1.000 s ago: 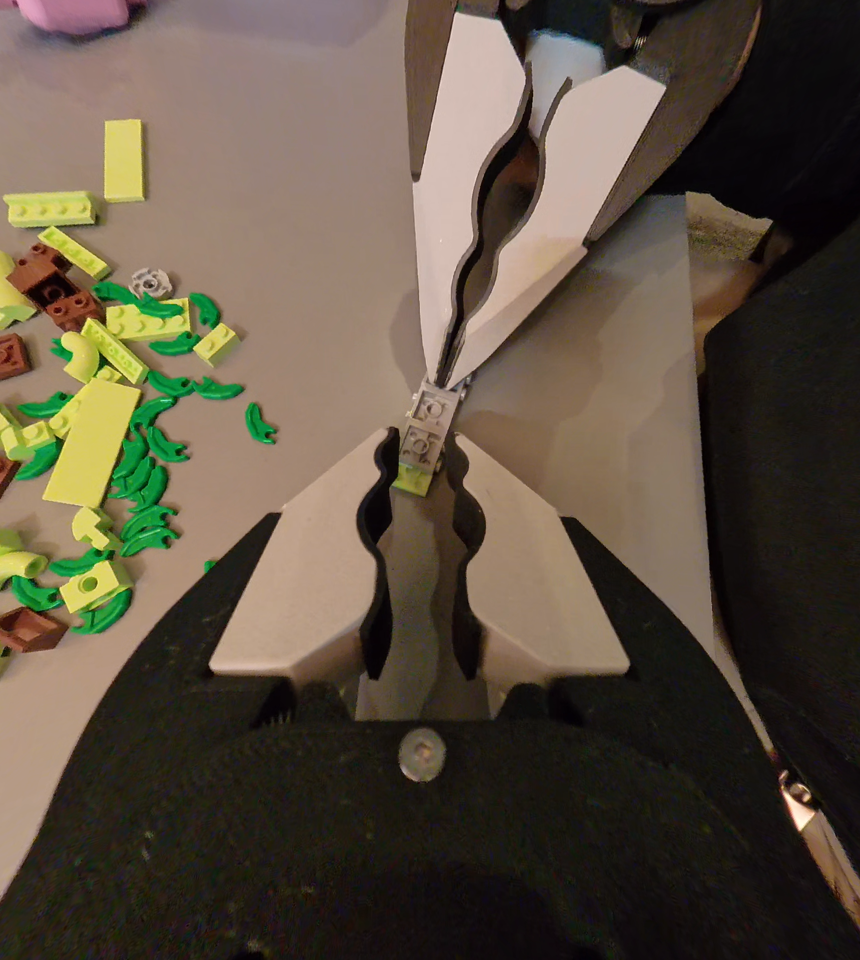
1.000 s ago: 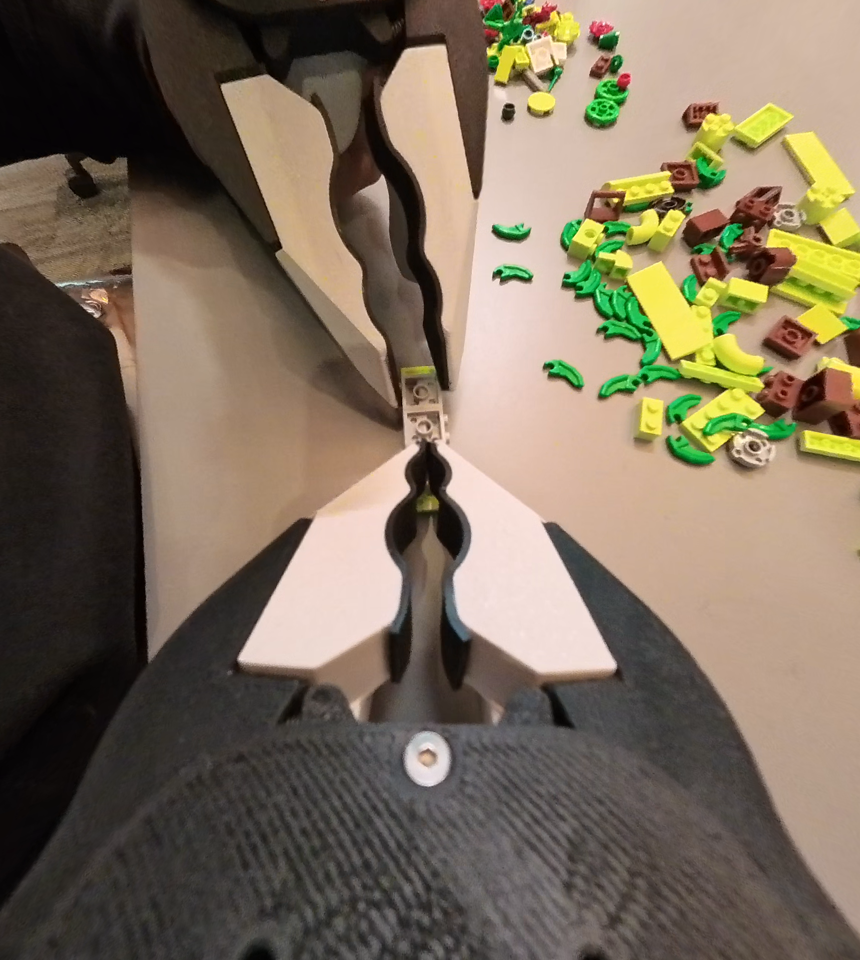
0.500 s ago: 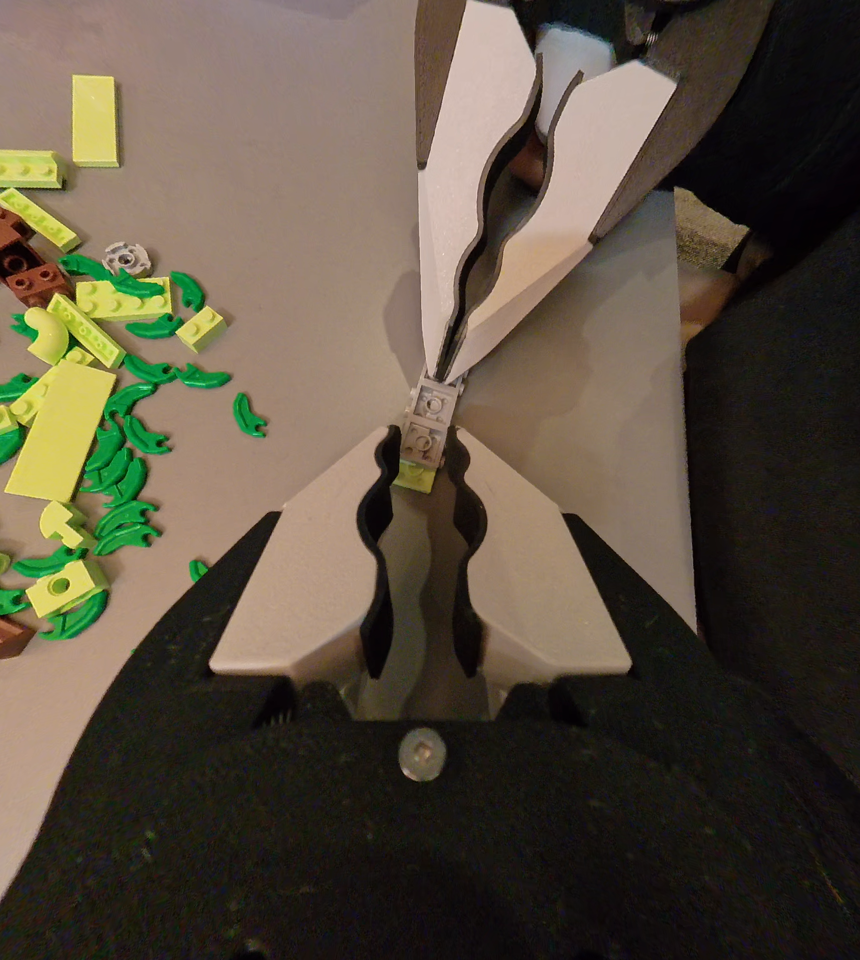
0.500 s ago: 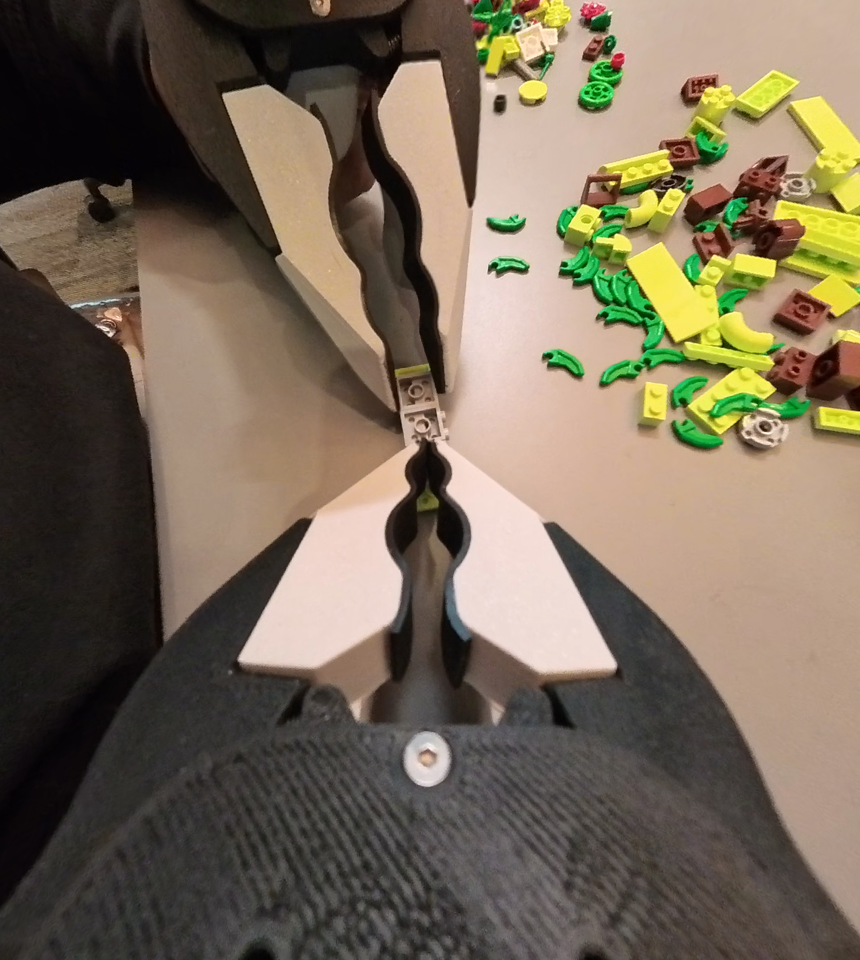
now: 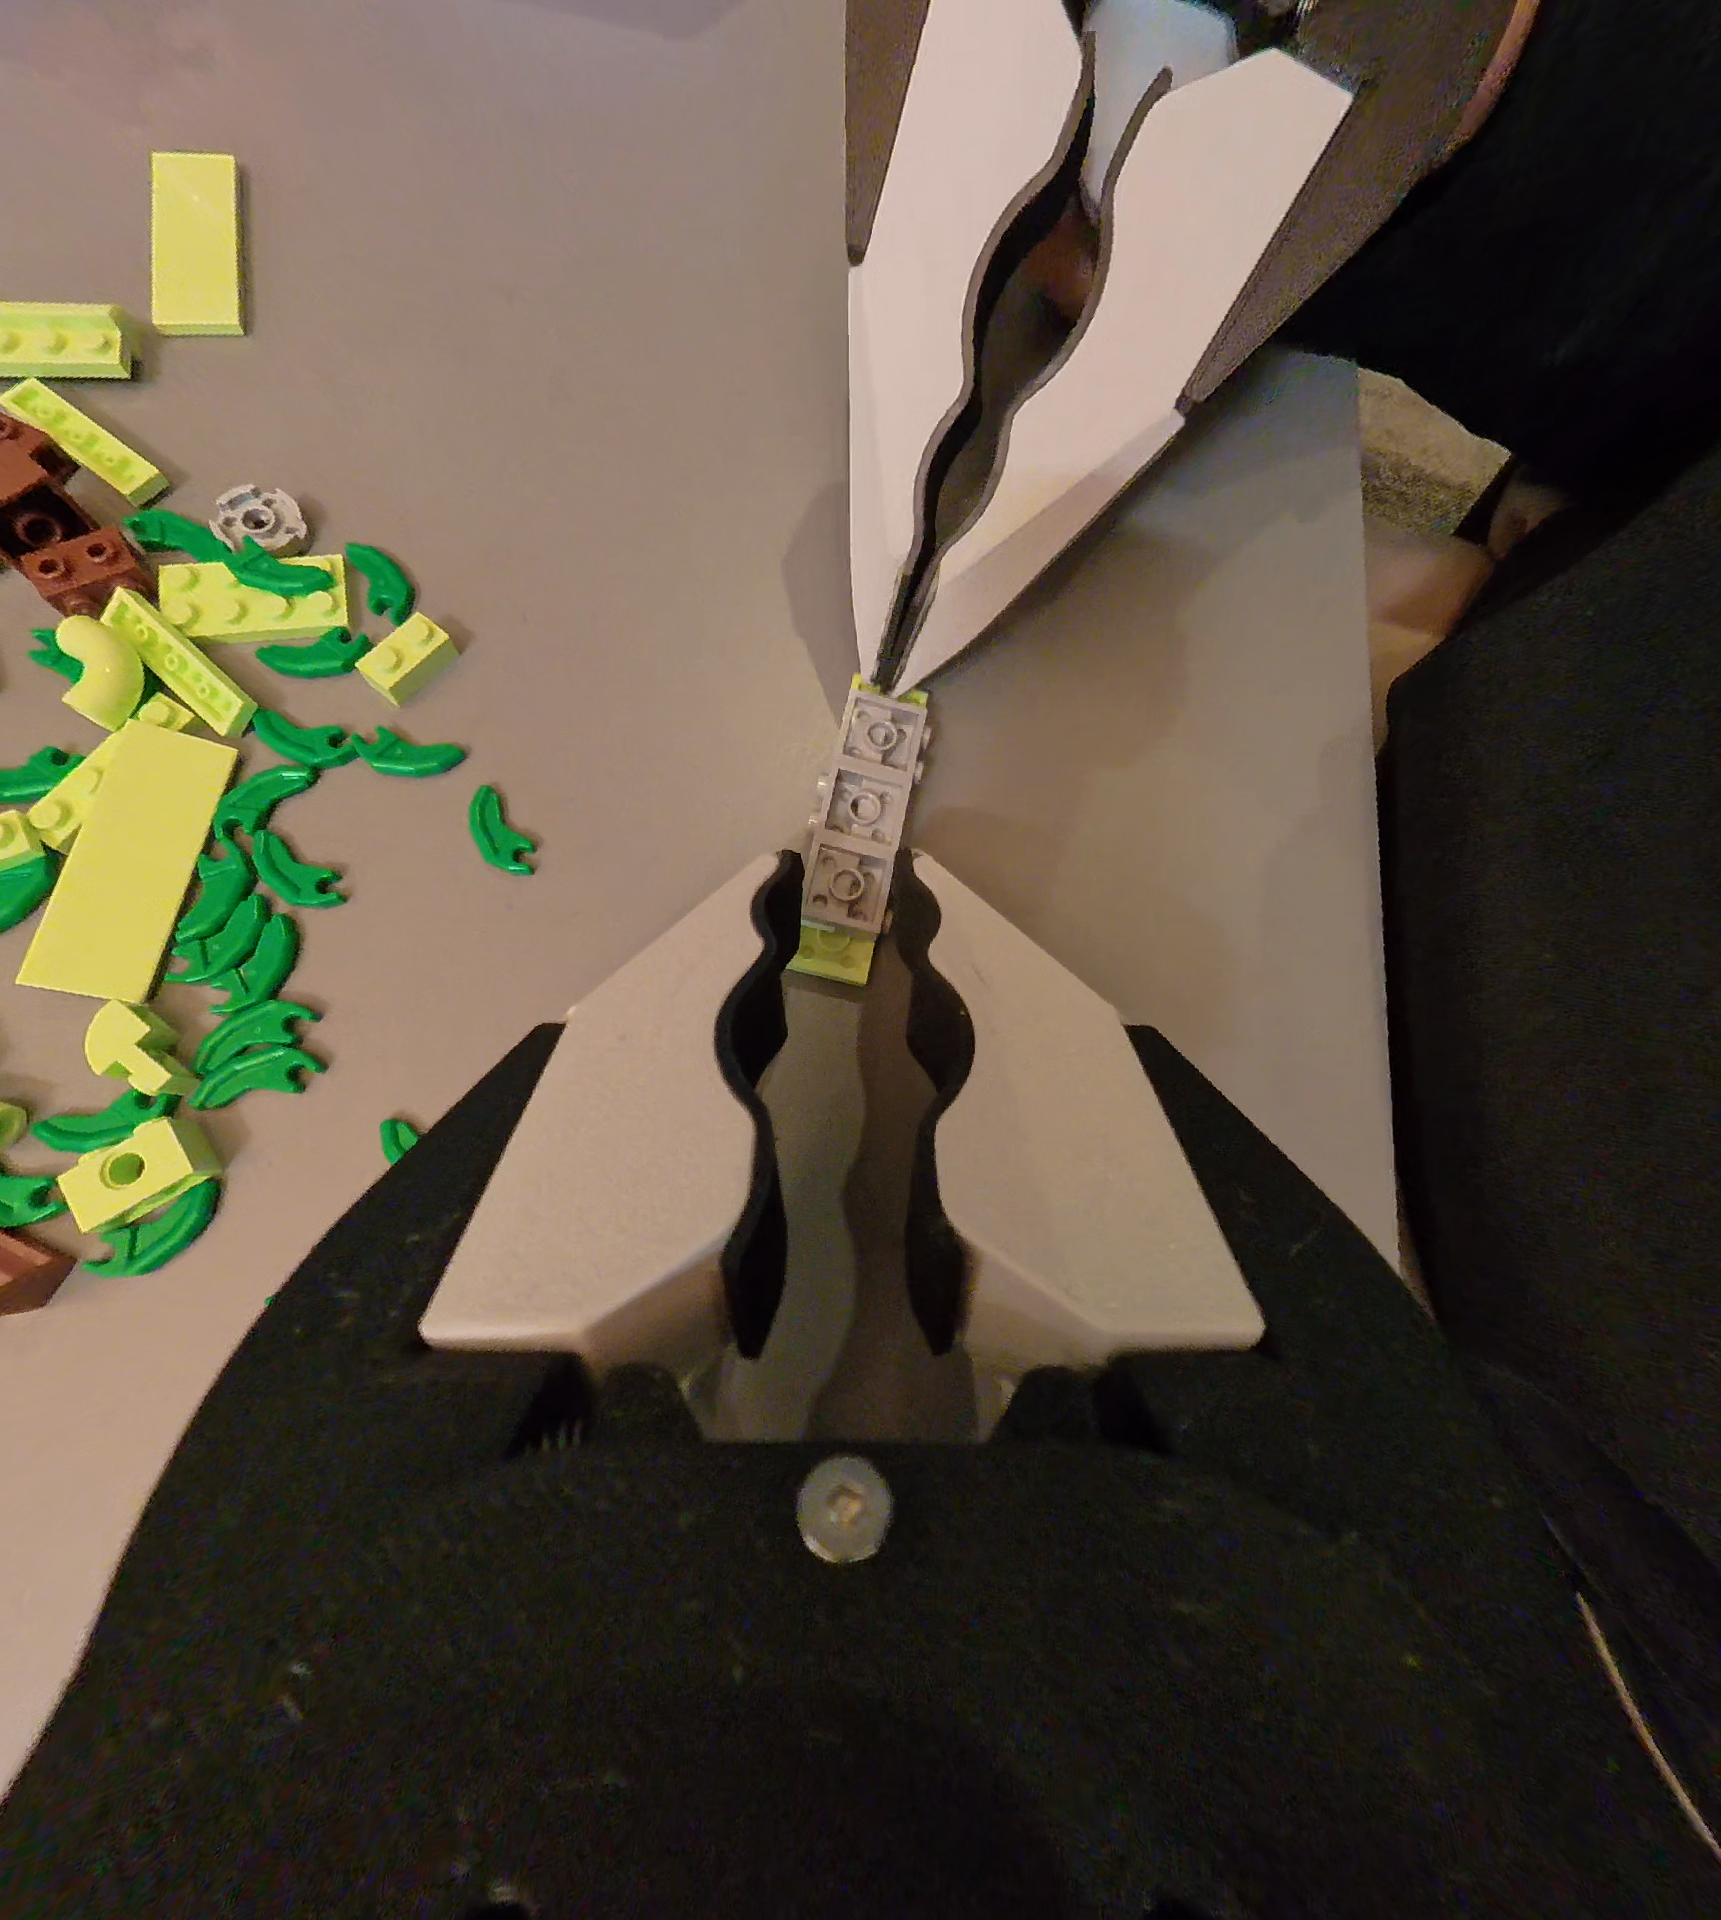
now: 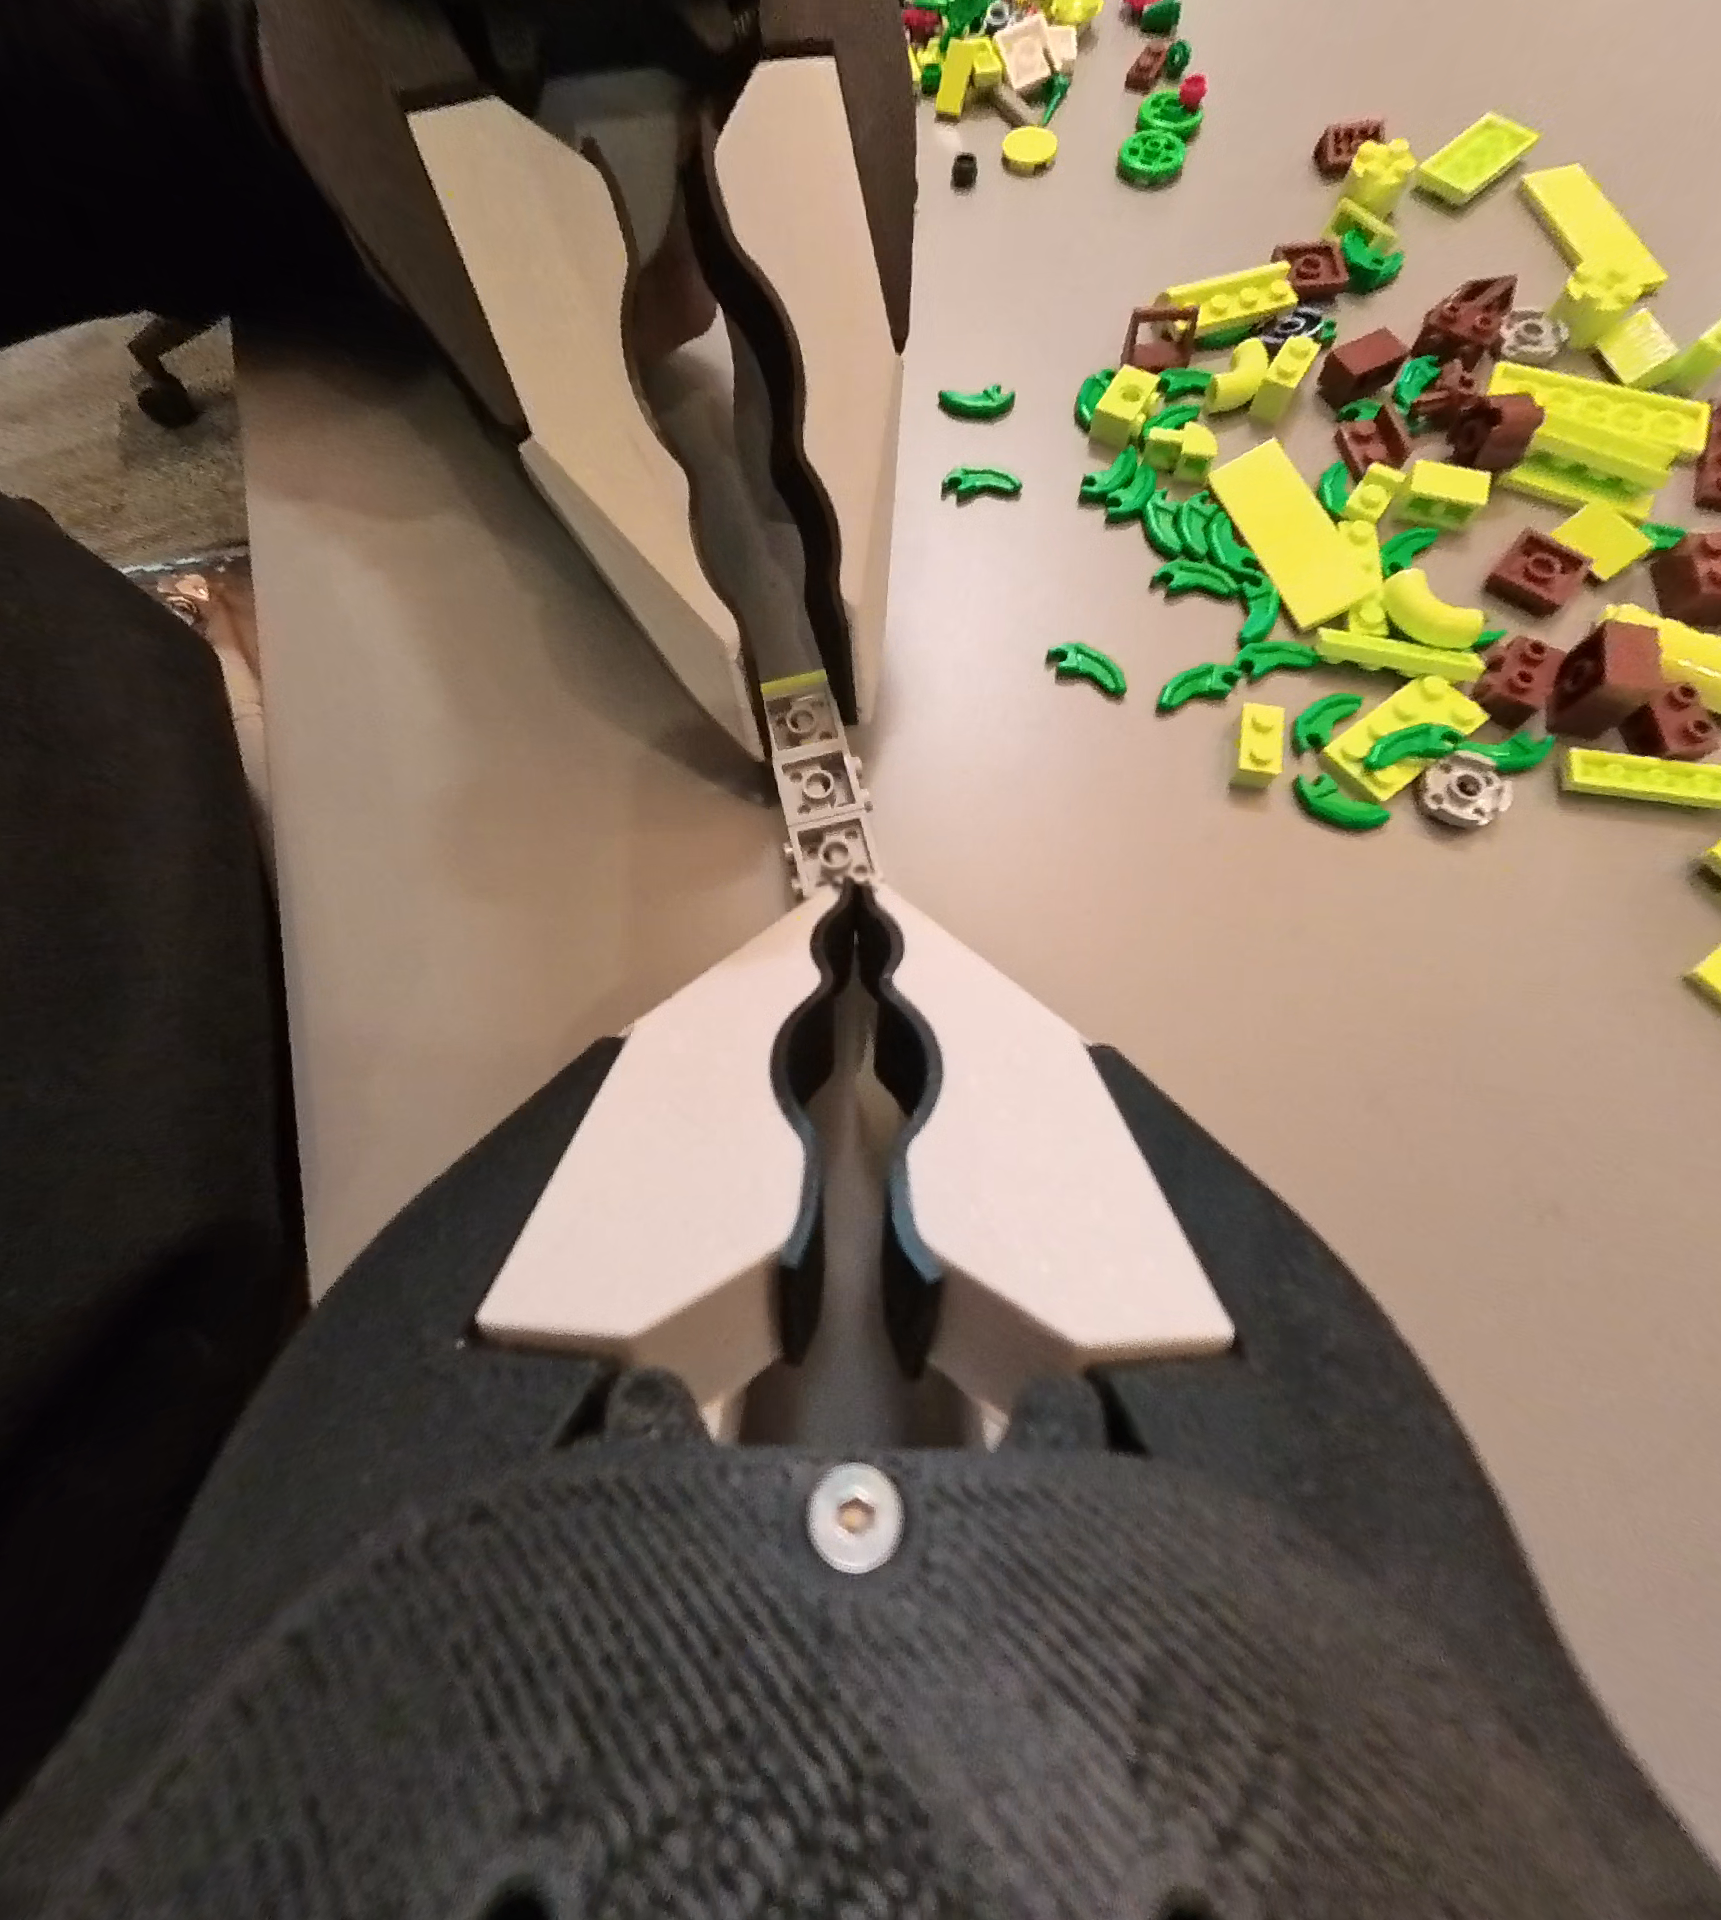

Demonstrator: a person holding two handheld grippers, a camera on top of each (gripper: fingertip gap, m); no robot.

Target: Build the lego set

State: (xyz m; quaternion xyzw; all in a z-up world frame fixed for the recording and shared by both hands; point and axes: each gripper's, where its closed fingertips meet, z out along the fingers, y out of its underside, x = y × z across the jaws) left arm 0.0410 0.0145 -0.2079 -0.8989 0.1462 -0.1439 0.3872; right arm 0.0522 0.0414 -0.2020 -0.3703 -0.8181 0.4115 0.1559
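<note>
Both grippers meet tip to tip over the grey table point(image 5: 575, 260) near its edge, w/ a small grey brick strip point(image 5: 861, 821) spanning between them. Strip = three grey studded squares in a row, lime plate under it showing at each end. Left gripper point(image 5: 840, 914): jaws part open, only as wide as the strip, clamped on its near end; the wavy black pads point(image 5: 757, 997) flank the lime bit. Right gripper point(image 6: 851, 896): tips pinched nearly together on the opposite end of the strip, only a thin slit between them. Strip appears held clear of the table; can't confirm contact underneath. Loose parts pile point(image 6: 1438, 499) lies on the table to the right in right wrist view, well apart from the strip: lime plates and bricks, brown bricks, many green curved leaf pieces, a couple of grey round pieces. Same pile point(image 5: 108, 810) at left in left wrist view. Dark clothing point(image 5: 1614, 1039) fills the side beyond the table edge.
</note>
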